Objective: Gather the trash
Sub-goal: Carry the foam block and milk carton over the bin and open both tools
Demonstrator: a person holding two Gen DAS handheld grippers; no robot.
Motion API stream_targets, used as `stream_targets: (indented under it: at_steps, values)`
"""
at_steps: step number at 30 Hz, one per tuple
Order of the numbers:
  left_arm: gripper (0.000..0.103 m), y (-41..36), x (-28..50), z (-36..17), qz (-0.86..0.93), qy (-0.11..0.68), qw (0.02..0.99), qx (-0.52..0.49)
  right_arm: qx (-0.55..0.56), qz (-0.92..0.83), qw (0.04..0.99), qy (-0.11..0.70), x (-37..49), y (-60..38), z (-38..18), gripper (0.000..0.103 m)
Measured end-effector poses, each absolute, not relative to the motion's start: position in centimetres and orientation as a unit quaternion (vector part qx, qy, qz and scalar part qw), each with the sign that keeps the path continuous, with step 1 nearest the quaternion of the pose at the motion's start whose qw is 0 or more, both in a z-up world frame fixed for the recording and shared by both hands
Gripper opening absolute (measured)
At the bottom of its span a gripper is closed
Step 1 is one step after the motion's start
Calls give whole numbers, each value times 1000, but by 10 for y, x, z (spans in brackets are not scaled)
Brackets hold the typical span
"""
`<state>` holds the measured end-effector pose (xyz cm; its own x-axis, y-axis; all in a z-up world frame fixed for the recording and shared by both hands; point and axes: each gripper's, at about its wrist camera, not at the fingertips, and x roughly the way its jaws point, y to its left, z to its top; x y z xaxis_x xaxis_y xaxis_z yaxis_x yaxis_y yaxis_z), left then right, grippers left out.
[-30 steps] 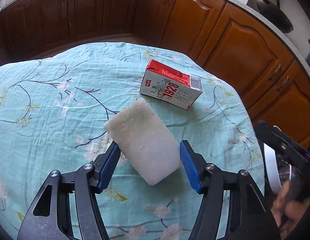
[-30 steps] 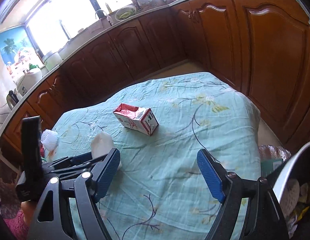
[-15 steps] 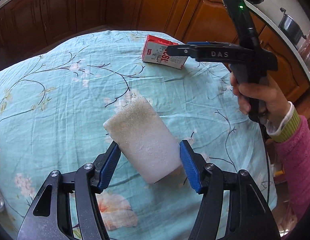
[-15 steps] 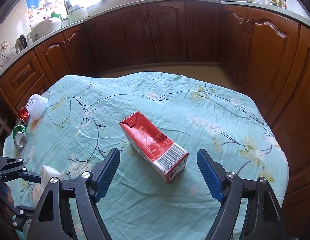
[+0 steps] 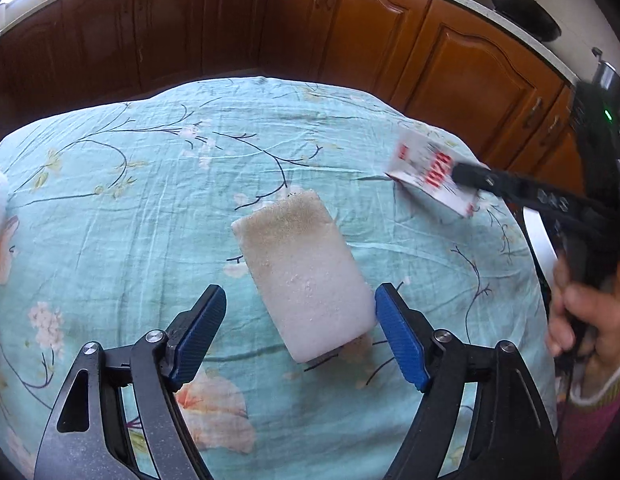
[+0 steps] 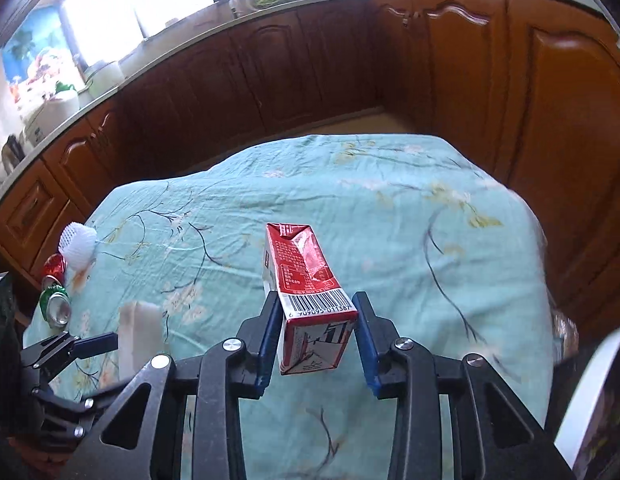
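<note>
The right claw (image 6: 314,330) is clamped on the barcode end of the red milk carton (image 6: 305,280), one finger flat against each side; the carton sticks out forward and looks lifted off the table (image 6: 410,216), though in the left wrist view it is blurred and I cannot tell whether its far corner touches the cloth. The grip sits at one end only, so the long body could swing or pivot downward between the pads; the carton looks creased and soft, so a harder squeeze may buckle it and let it slide out, and any liquid inside could leak onto the cloth.

The left claw (image 5: 299,334) stands apart around the white foam block (image 5: 303,276); the right finger is touching or just beside the block's edge, the left finger is clear of it, so the block is not held and seems to rest on the table. Closing from here may push the block sideways or twist it instead of pinching it, since it lies at an angle to the fingers; foam crumbles too, and crumbs would scatter.

At the table's far left edge lie a white foam net (image 6: 78,242) and two crushed cans (image 6: 55,304), close to the drop; a careless sweep of the left arm could knock them to the floor.
</note>
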<state>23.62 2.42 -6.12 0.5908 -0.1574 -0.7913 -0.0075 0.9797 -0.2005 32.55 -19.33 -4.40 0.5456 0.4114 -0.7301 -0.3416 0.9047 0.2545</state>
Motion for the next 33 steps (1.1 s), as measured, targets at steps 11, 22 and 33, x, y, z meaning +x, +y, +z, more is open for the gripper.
stream_targets:
  at_steps: [11,22,33]
  values:
    - [53,-6,239,-62,-144,447,880,-70,125,145,879,437,240,-255,-62,36]
    - [76,-8,223,-61,-82,442,891,-65,88,150,894,413,239,-242,-55,61]
    - [47,-27,223,-67,-92,436,893,-59,63,185,888,416,235,-230,-59,48]
